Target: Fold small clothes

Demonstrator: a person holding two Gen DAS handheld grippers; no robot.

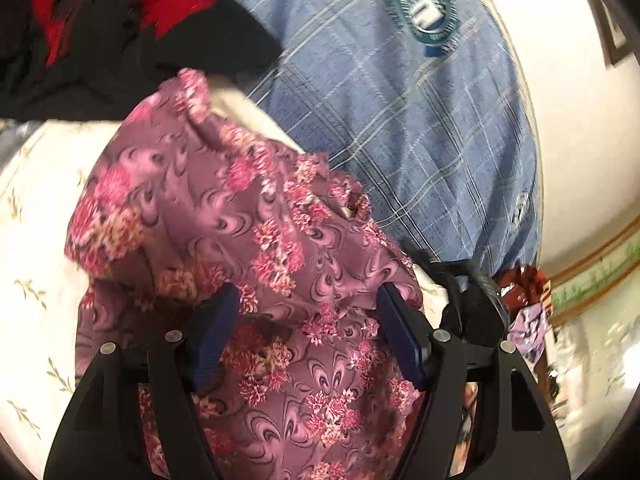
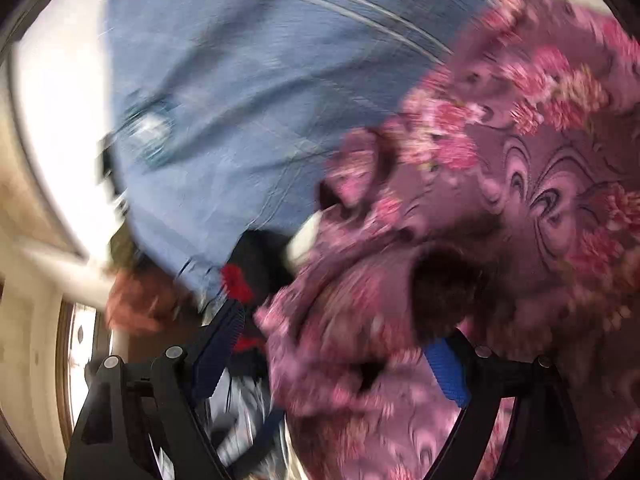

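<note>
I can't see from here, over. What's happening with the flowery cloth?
Left gripper open over pink floral cloth. Right gripper open, cloth between. Blue checked shirt close behind.

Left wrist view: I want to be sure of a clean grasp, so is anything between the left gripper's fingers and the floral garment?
Nothing visible is. The floral garment already lies between the open left gripper's fingers, with no other cloth over it there.
</note>
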